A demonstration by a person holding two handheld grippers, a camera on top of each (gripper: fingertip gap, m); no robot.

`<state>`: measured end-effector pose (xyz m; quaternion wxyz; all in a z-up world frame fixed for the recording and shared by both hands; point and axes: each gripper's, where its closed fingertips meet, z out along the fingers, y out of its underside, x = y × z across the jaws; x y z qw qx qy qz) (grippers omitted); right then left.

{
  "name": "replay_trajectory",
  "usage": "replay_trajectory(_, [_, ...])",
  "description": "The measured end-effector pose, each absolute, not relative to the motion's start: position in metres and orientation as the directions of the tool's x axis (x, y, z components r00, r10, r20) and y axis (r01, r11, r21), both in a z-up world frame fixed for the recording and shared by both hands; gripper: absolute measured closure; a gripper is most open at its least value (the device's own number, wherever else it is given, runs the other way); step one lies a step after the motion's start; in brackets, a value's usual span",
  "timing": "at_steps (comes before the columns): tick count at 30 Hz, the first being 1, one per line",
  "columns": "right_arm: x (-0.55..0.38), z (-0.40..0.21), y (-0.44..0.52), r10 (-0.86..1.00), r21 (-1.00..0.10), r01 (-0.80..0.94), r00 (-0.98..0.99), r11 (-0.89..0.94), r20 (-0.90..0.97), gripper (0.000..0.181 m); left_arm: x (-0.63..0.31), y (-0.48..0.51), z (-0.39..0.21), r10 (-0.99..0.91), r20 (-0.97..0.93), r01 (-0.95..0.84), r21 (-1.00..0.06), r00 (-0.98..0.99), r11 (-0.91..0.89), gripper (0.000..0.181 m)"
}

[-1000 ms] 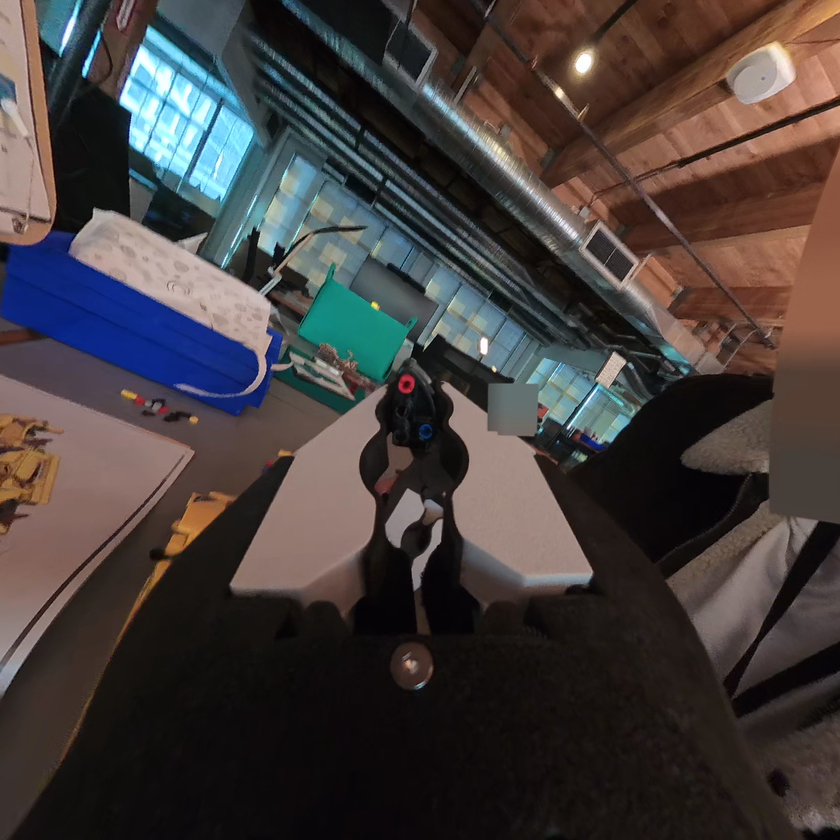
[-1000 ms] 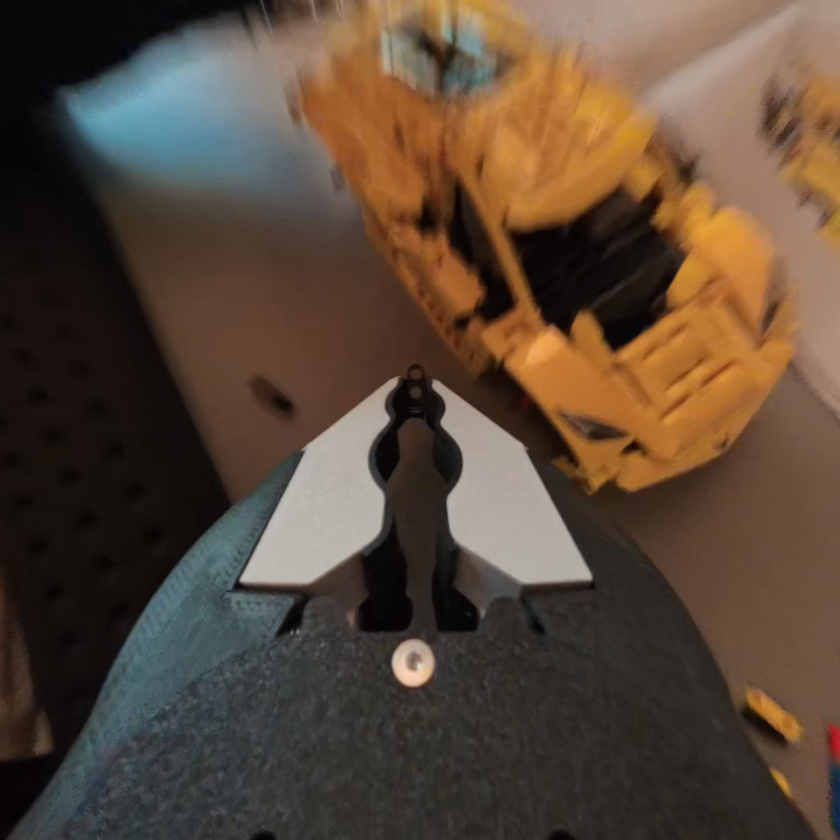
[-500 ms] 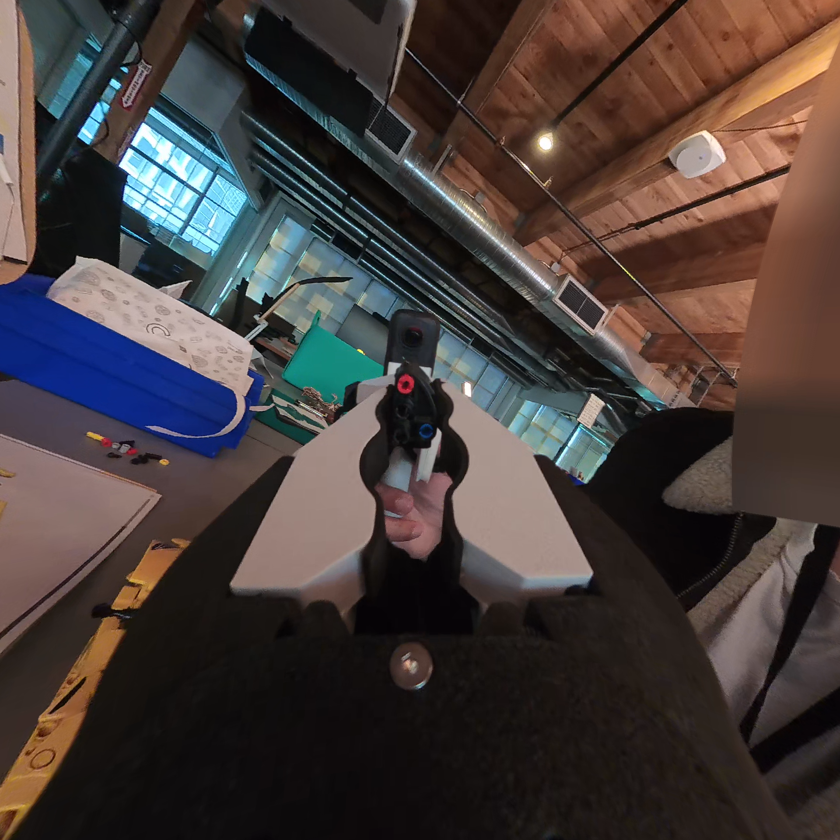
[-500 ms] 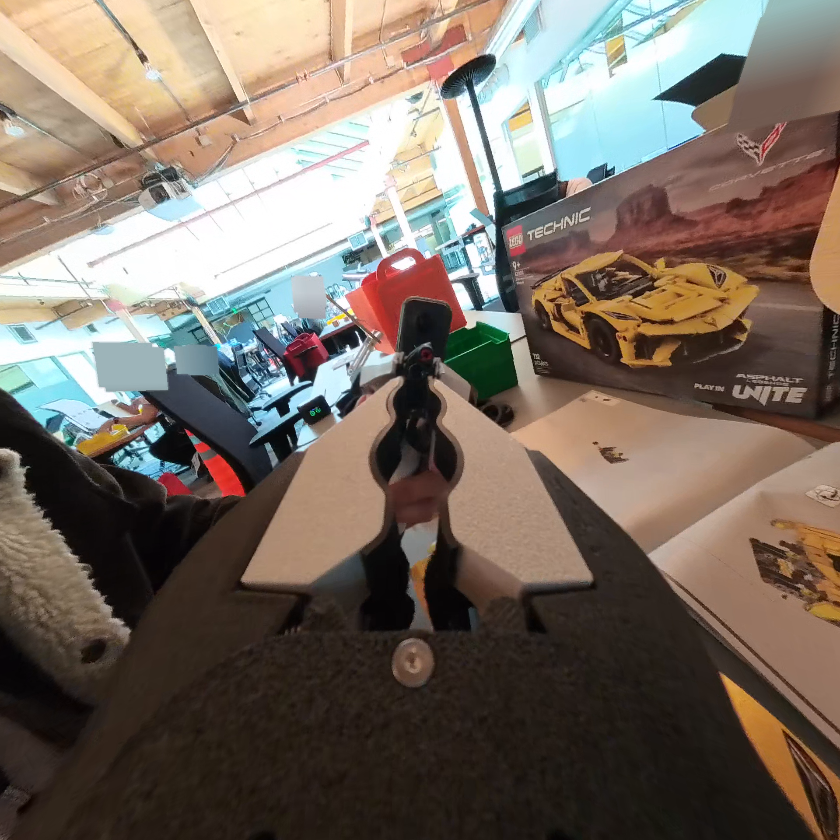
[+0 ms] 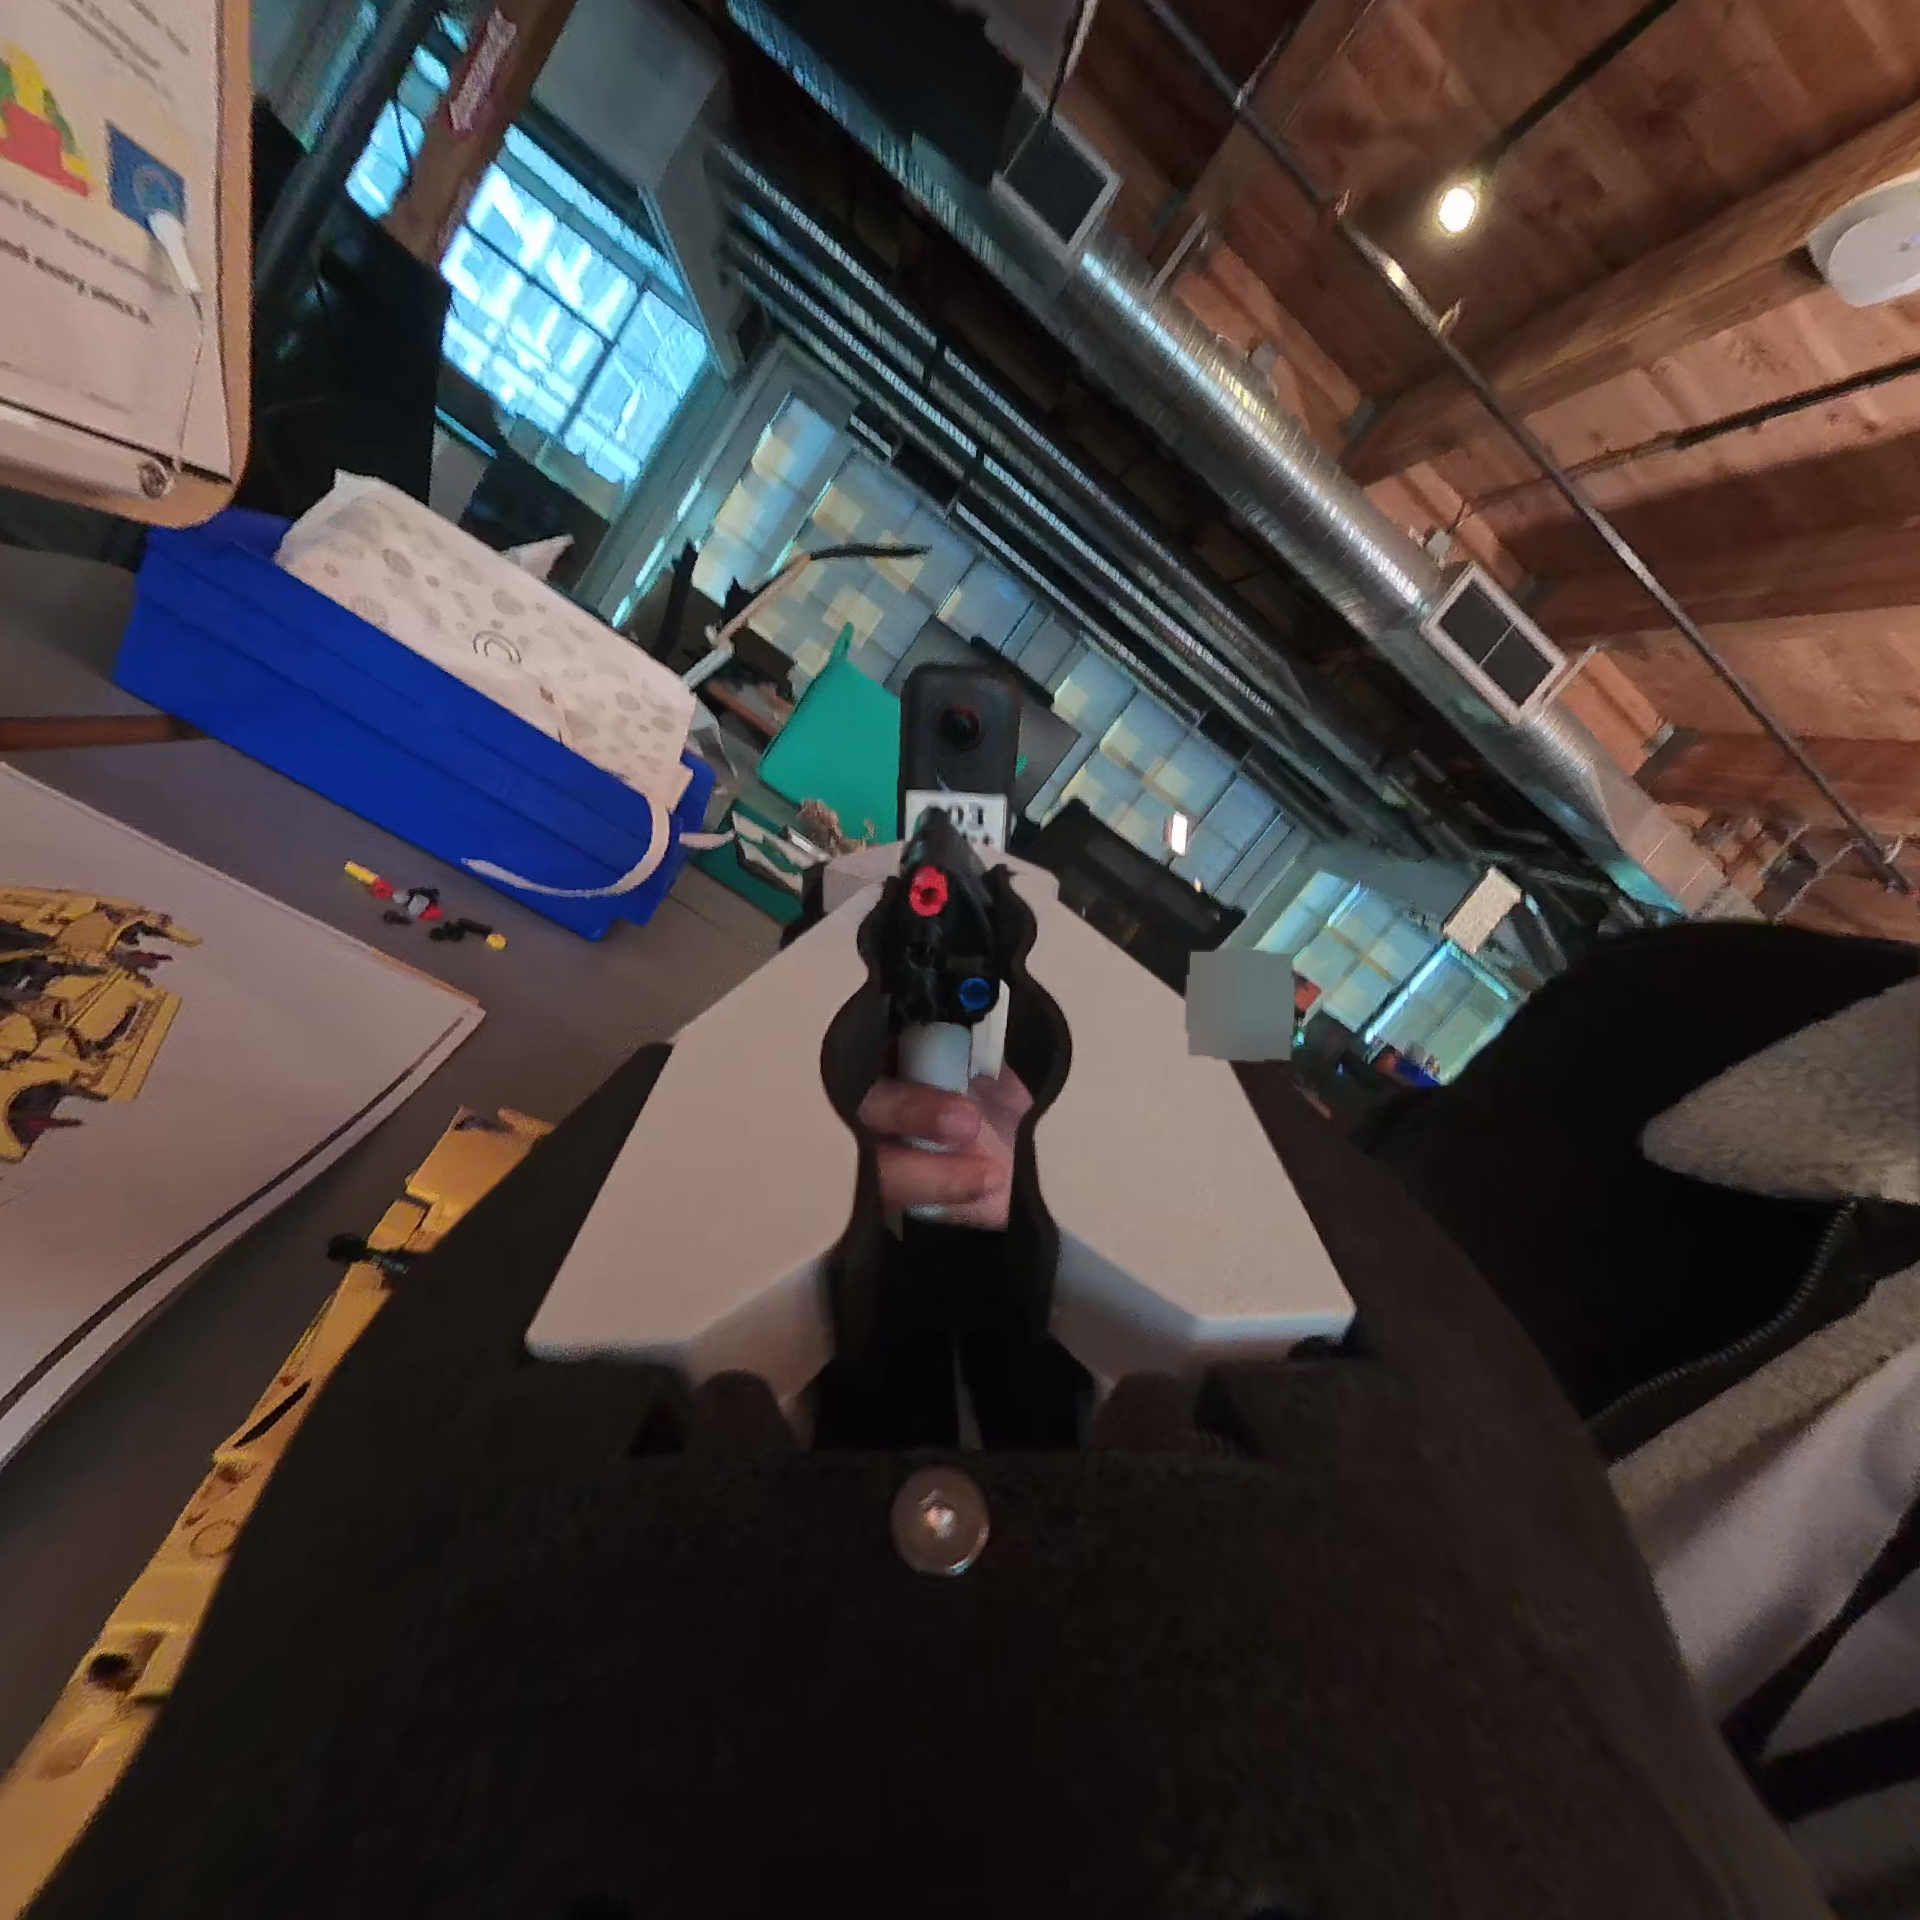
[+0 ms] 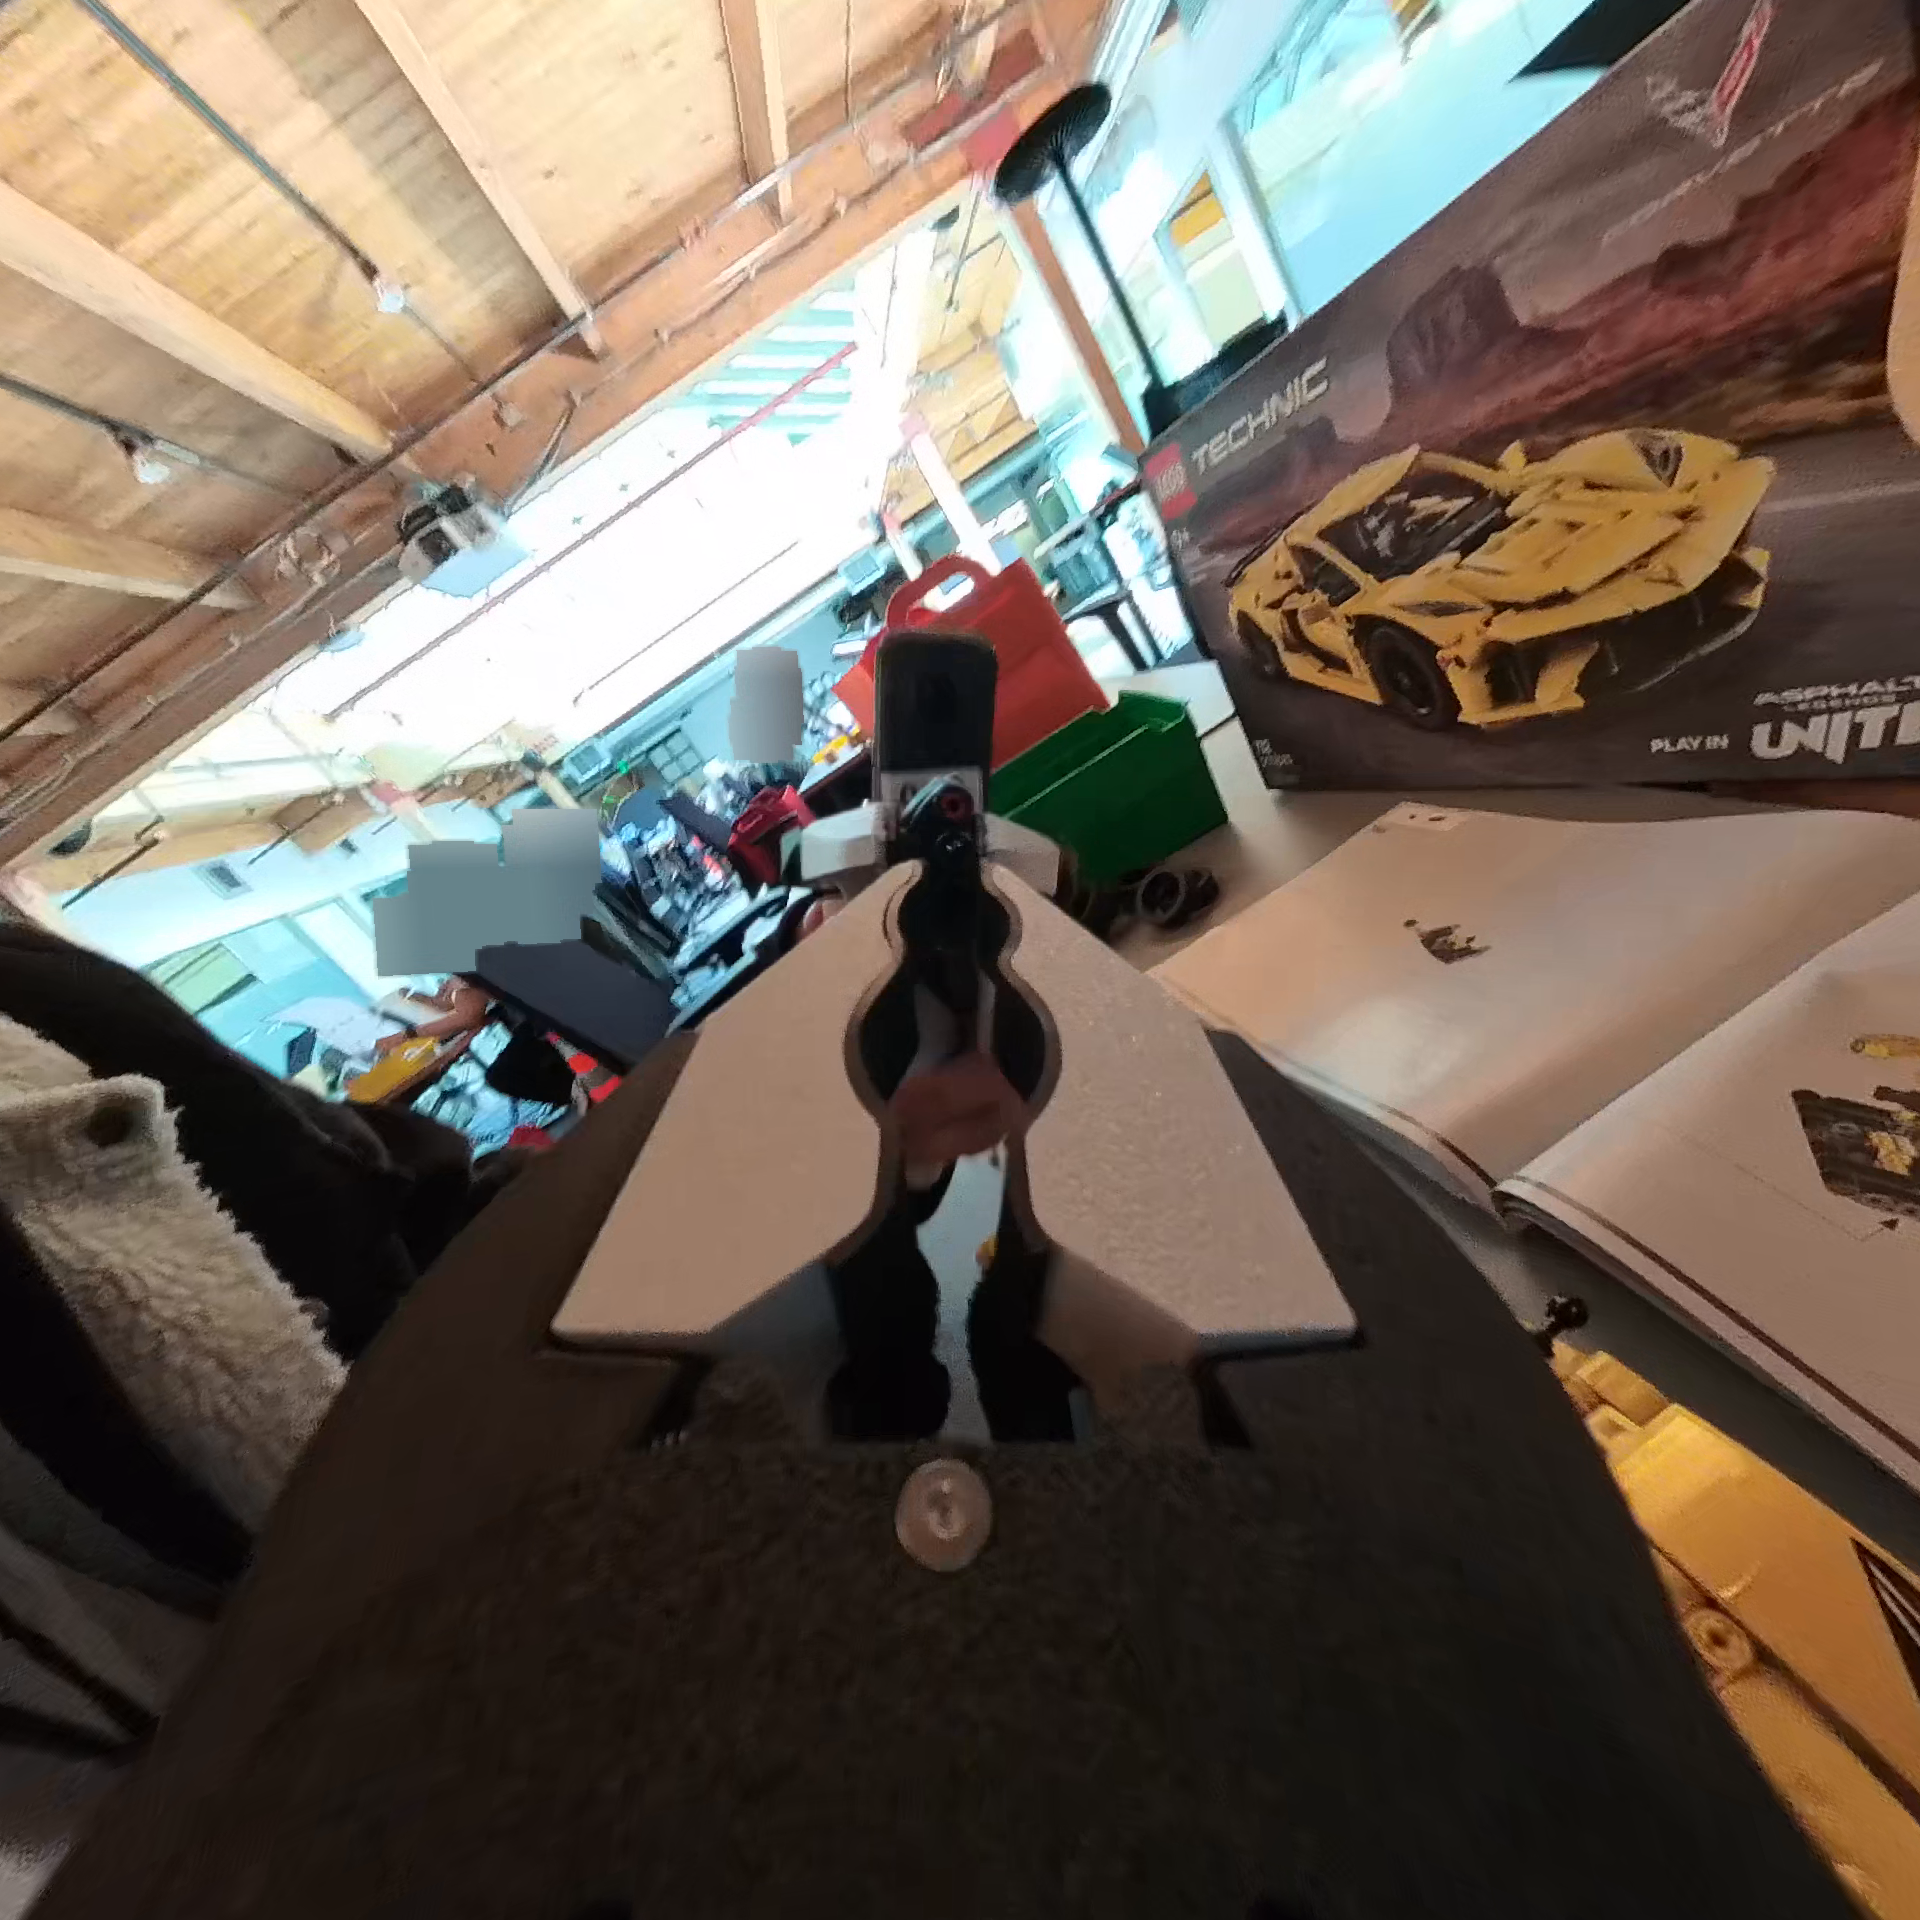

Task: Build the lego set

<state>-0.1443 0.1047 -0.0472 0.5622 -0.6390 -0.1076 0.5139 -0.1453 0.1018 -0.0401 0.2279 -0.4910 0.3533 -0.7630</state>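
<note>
Left claw [image 5: 940,935]: closed on a small black piece with red and blue pins [image 5: 935,951], raised.
Right claw [image 6: 945,862]: facing it tip to tip, pinched narrow on a black piece.
Yellow car [image 6: 1766,1579]: on the counter [image 5: 312,831], below both claws.

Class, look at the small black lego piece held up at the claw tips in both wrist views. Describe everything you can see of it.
The black piece is small, knobbly plastic with a red pin at its upper end and a blue pin lower down. It is held in the air, off the table, at the tip of the left claw, which is shut on it. The right claw meets it nose to nose from the other side. In the right view only its dark end and the red pin show. Its exact shape cannot be told.
</note>
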Motion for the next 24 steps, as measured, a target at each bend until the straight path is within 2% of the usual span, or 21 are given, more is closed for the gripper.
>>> replay_trajectory(3, [-0.146,-0.053,0.103,0.720,-0.821,-0.410,0.416,-0.398,-0.556,0.175,-0.146,0.100,-0.046,-0.700,0.591,-0.065,-0.781,-0.401,-0.621,0.165])
replay_trajectory(7, [-0.144,-0.061,0.103,0.694,-0.733,-0.468,0.296,-0.494,-0.657,0.176,-0.143,0.099,-0.055,-0.699,0.612,-0.109,-0.776,-0.369,-0.622,0.165])
replay_trajectory(14, [-0.143,-0.074,0.105,0.673,-0.751,-0.426,0.351,-0.505,-0.652,0.175,-0.141,0.102,-0.065,-0.682,0.648,-0.148,-0.753,-0.339,-0.641,0.165])
replay_trajectory(16, [-0.141,-0.073,0.104,0.666,-0.716,-0.452,0.298,-0.533,-0.684,0.175,-0.139,0.101,-0.063,-0.678,0.653,-0.137,-0.747,-0.338,-0.651,0.166])
replay_trajectory(18, [-0.139,-0.065,0.100,0.651,-0.596,-0.521,0.097,-0.611,-0.753,0.175,-0.138,0.098,-0.060,-0.691,0.639,-0.129,-0.759,-0.337,-0.639,0.165])
replay_trajectory(19, [-0.139,-0.073,0.103,0.636,-0.599,-0.522,0.133,-0.607,-0.760,0.175,-0.137,0.101,-0.067,-0.738,0.613,-0.149,-0.788,-0.282,-0.597,0.165])
replay_trajectory(20, [-0.140,-0.082,0.107,0.642,-0.673,-0.477,0.257,-0.566,-0.722,0.176,-0.137,0.103,-0.073,-0.775,0.583,-0.174,-0.812,-0.243,-0.557,0.165])
replay_trajectory(22, [-0.141,-0.079,0.106,0.688,-0.777,-0.402,0.373,-0.485,-0.622,0.175,-0.138,0.103,-0.070,-0.769,0.589,-0.170,-0.808,-0.249,-0.564,0.165])
replay_trajectory(24, [-0.140,-0.083,0.108,0.683,-0.819,-0.352,0.453,-0.453,-0.573,0.176,-0.137,0.104,-0.073,-0.762,0.599,-0.170,-0.801,-0.246,-0.574,0.165])
